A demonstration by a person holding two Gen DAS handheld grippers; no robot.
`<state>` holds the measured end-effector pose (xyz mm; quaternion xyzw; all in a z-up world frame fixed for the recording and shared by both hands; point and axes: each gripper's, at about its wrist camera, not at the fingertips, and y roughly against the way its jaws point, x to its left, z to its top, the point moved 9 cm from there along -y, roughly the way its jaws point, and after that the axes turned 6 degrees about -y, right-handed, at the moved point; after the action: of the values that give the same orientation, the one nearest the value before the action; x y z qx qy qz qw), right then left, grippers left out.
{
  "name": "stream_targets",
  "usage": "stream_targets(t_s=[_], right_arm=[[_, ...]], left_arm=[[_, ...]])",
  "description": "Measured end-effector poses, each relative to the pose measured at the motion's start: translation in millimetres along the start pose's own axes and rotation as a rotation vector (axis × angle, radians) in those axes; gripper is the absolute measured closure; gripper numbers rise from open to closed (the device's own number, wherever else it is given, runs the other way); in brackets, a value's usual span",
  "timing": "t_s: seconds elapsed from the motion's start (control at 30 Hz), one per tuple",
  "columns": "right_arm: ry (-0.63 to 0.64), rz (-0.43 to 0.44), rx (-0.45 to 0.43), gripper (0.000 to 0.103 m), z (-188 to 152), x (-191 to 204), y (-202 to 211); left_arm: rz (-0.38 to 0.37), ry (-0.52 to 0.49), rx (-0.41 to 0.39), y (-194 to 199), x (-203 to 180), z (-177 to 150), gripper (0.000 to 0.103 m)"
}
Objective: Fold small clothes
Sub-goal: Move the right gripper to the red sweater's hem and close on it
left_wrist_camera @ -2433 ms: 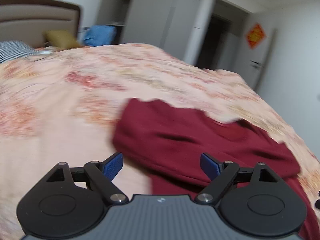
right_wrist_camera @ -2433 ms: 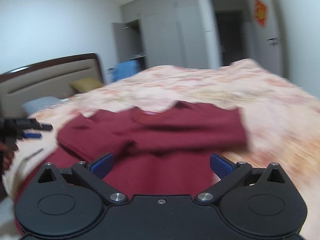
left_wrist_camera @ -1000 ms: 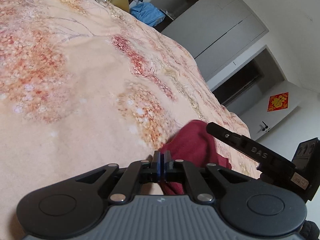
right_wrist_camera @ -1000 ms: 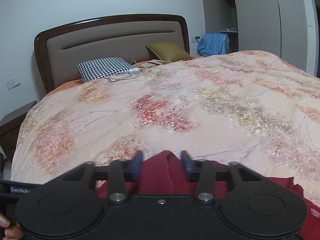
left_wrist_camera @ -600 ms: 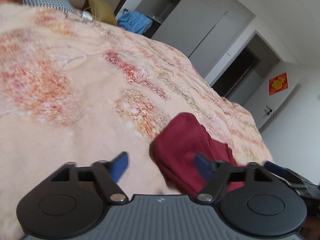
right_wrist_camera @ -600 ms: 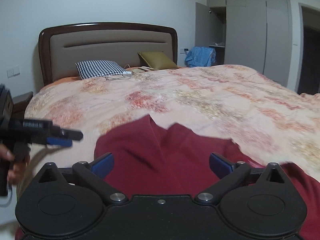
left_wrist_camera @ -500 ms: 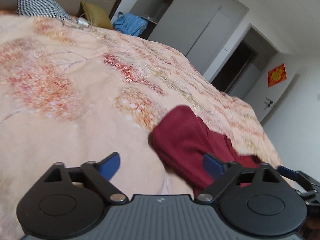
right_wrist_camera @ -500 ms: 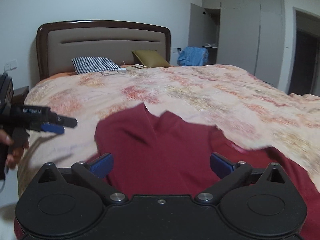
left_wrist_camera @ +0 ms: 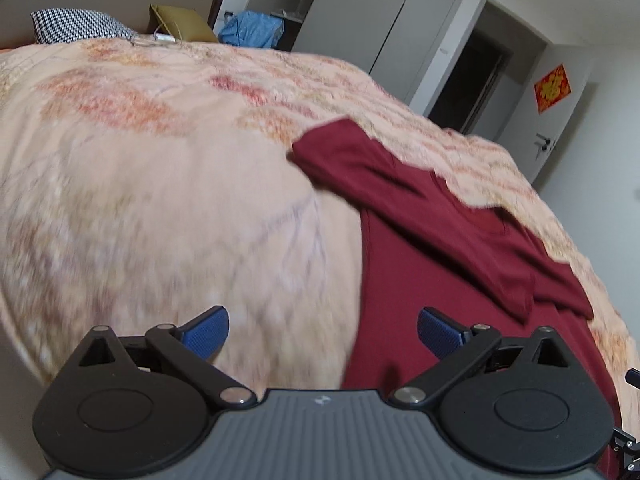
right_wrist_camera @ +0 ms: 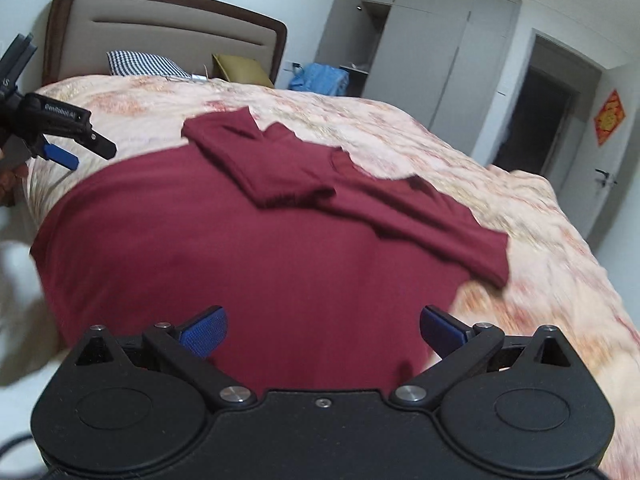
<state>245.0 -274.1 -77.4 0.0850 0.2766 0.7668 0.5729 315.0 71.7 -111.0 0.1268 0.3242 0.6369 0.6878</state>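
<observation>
A dark red shirt (right_wrist_camera: 248, 248) is lying spread on the bed (right_wrist_camera: 540, 264), on a peach bedspread (left_wrist_camera: 160, 200) with orange and red flower patches. Its body is reaching toward the near edge of the bed, and both sleeves are lying folded across the upper part of it: in the right wrist view one sleeve (right_wrist_camera: 264, 160) is crossing from the left and the other sleeve (right_wrist_camera: 432, 220) is lying toward the right, its cuff end resting just at the edge of the red cloth.

The left gripper (left_wrist_camera: 322, 328) is hovering over the near edge of the bed with its jaws standing wide and holding nothing; its left blue pad (left_wrist_camera: 206, 330) is showing over bare bedspread and the right one over the side edge of the shirt. The right gripper (right_wrist_camera: 324, 330) is hovering over the lower body of the shirt, jaws likewise spread wide with nothing between them. In the right wrist view the left gripper is also showing at the far left, apart from the shirt.

At the far end of the bed a padded headboard (right_wrist_camera: 168, 36) is standing, with a checked pillow (right_wrist_camera: 144, 63) and an olive cushion (right_wrist_camera: 242, 68) before it. A heap of blue cloth (right_wrist_camera: 320, 78) is sitting by the grey wardrobe (right_wrist_camera: 432, 56), and a red ornament (right_wrist_camera: 609, 118) is hanging on the wall near the door.
</observation>
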Motion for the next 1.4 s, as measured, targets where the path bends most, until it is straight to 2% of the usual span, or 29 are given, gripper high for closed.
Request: stream_targets(t_s=[0.23,0.47,0.6,0.67,0.77,0.83,0.87,0.93,0.97,1.0,1.2,1.4], right_arm=[[0.076,0.024,0.027,0.001,-39.2,16.5,39.6],[0.314,0.038,0.046,0.001,-72.2,54.1,47.2],[0.494,-0.036,0.024,0.001,-85.5,70.6,36.4],[0.571,-0.079,0.013,0.005,-91.2,75.9,30.8],[0.614,-0.118,-0.006,0.011,-90.1,78.0,22.9],[0.605,-0.105,-0.018,0.018,-86.9,80.5,22.6],[0.605,-0.092,-0.026,0.026,-85.6,82.6,23.2],[0.621,-0.074,-0.061,0.043,-81.7,86.2,27.8],[0.629,-0.064,-0.076,0.058,-79.5,87.9,31.5],[0.627,-0.048,-0.085,0.068,-77.4,90.0,34.8],[0.473,0.051,-0.122,0.090,-42.4,88.4,55.0],[0.220,0.138,-0.101,0.094,2.6,70.6,56.1]], left_arm=[[0.001,-0.025,0.025,35.0,-16.2,-34.6,0.000],[-0.008,-0.049,0.049,60.6,-28.7,-59.4,0.000],[-0.010,-0.049,0.052,71.9,-31.3,-67.3,0.000],[-0.009,-0.044,0.050,76.0,-30.9,-68.9,0.000],[-0.005,-0.039,0.048,80.5,-30.4,-70.0,0.000],[-0.004,-0.039,0.044,83.3,-30.5,-69.7,0.000],[-0.005,-0.040,0.043,84.5,-30.9,-69.3,0.000],[-0.009,-0.044,0.041,86.7,-32.7,-68.4,0.000],[-0.012,-0.047,0.039,87.5,-33.8,-68.1,0.000],[-0.016,-0.052,0.038,88.2,-35.1,-67.7,0.000],[-0.061,-0.136,0.006,95.2,-51.7,-69.1,0.000],[-0.126,-0.305,-0.063,105.0,-83.8,-79.8,0.000]])
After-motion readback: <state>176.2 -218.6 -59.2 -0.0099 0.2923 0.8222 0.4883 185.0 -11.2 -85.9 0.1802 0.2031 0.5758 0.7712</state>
